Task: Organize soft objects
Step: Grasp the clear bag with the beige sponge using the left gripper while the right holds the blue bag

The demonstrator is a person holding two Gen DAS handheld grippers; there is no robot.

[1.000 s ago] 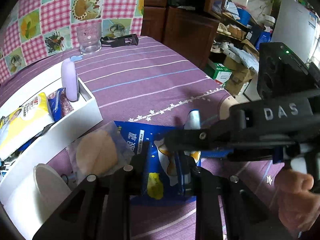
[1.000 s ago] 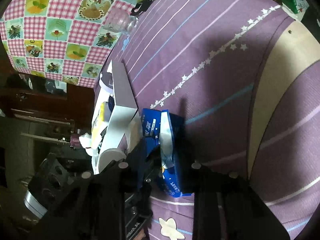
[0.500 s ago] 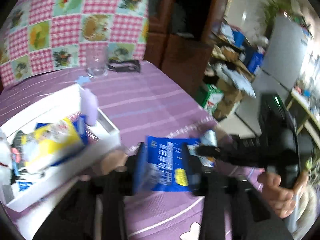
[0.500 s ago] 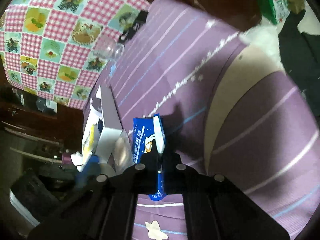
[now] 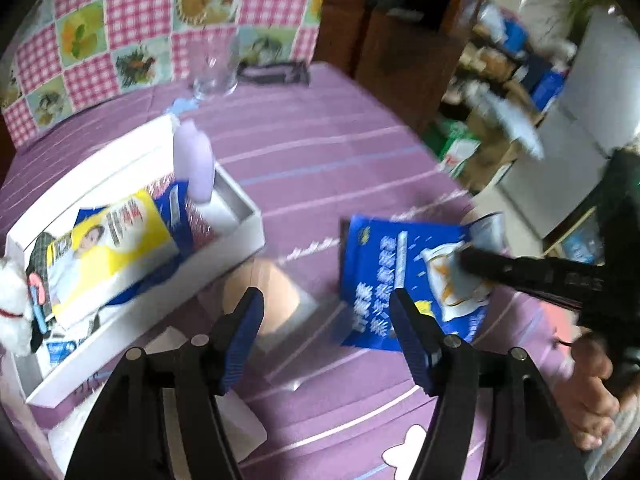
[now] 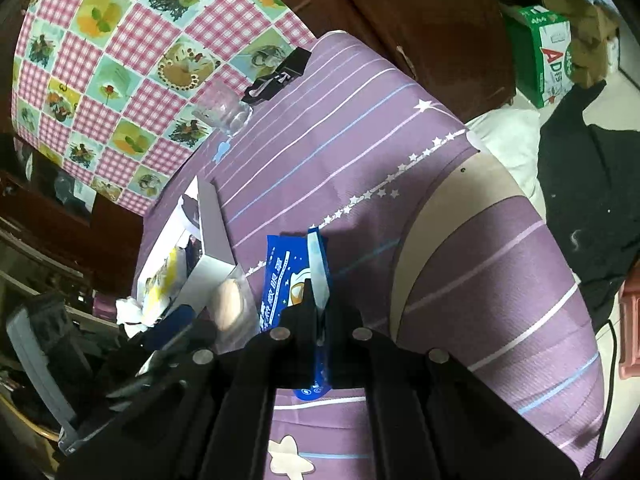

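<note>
- Right gripper (image 6: 320, 312) is clamping the blue packet (image 5: 384, 276), holding it above the purple tablecloth (image 5: 320, 160).
- Left gripper (image 5: 326, 312) is opening, nothing between its fingers, beside the white box (image 5: 240, 240).

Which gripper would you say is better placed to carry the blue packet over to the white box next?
Right. The right gripper is already clamped on the blue packet, while the left gripper has nothing between its opening jaws. The white box lies just beyond.
</note>
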